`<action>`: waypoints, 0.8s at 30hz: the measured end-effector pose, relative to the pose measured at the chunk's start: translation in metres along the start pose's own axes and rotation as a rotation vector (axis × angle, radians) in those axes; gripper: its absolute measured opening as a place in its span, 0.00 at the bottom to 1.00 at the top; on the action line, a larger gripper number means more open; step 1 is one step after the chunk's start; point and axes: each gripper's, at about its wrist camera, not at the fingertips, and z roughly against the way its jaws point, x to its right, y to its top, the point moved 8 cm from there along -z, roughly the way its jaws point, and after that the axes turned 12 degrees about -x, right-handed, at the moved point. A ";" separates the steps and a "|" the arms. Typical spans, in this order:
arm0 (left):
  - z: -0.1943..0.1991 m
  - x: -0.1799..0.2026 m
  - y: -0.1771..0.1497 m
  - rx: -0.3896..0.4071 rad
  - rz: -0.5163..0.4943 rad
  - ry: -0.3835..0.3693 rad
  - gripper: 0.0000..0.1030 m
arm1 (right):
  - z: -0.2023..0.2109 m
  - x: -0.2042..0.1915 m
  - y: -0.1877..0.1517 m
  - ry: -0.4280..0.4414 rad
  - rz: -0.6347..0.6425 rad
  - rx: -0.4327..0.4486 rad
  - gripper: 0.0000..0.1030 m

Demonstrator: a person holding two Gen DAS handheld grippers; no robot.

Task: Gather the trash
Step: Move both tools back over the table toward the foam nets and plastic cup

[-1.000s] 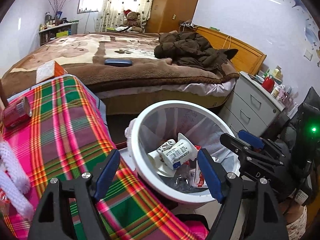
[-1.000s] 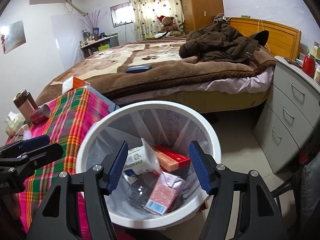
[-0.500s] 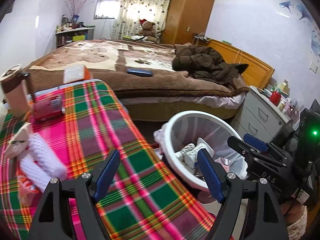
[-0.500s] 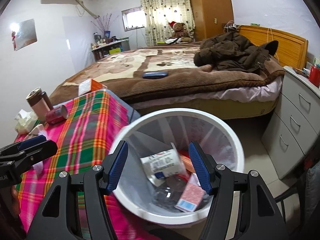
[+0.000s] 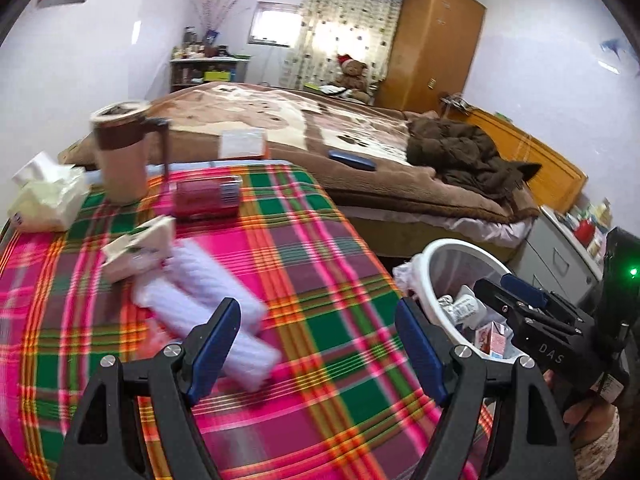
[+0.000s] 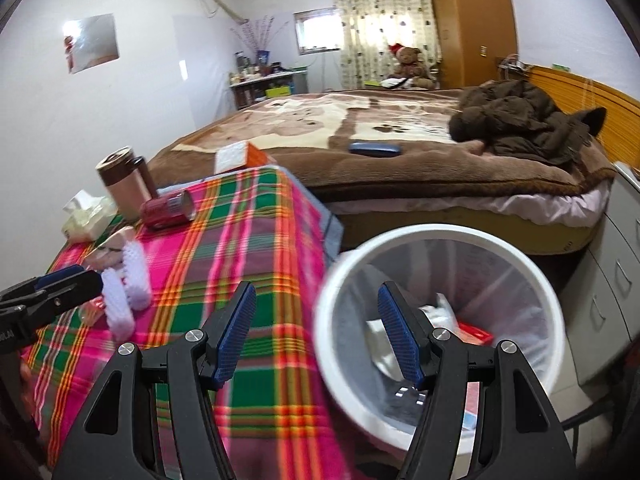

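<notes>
Since the earlier frames, both views are swung left from the bin [image 6: 440, 312] to the desk [image 5: 312, 264]. Left tongs [image 5: 320, 344] and right tongs [image 6: 316, 336] are spread, empty. Can [image 5: 206, 200] and carton [image 5: 136, 248] are blurred; trash in the bin is half hidden.

1. Two hand-held grippers: the left hand-held gripper [image 5: 318, 344] and the right hand-held gripper [image 6: 316, 332], each with nothing between its fingers.
2. One white bin [image 6: 532, 276], under the right hand-held gripper.
3. One red can [image 5: 206, 199], lying far ahead of the left hand-held gripper.
4. One brown tumbler [image 5: 120, 152], beyond that can.
5. Two white rolls [image 5: 216, 300], just ahead of the left hand-held gripper.
6. One tissue pack [image 5: 46, 196], far ahead, left.
</notes>
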 end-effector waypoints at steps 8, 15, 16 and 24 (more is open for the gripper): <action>0.020 -0.056 -0.005 0.028 0.070 0.077 0.79 | -0.011 -0.039 0.005 0.053 0.076 -0.019 0.63; 0.023 -0.093 -0.016 0.009 0.102 0.112 0.79 | -0.023 -0.075 0.013 0.105 0.150 -0.042 0.63; 0.022 -0.097 -0.018 0.000 0.105 0.114 0.79 | -0.026 -0.080 0.014 0.115 0.158 -0.051 0.63; 0.010 -0.126 -0.033 -0.051 0.097 0.136 0.79 | -0.057 -0.124 0.018 0.185 0.250 -0.130 0.63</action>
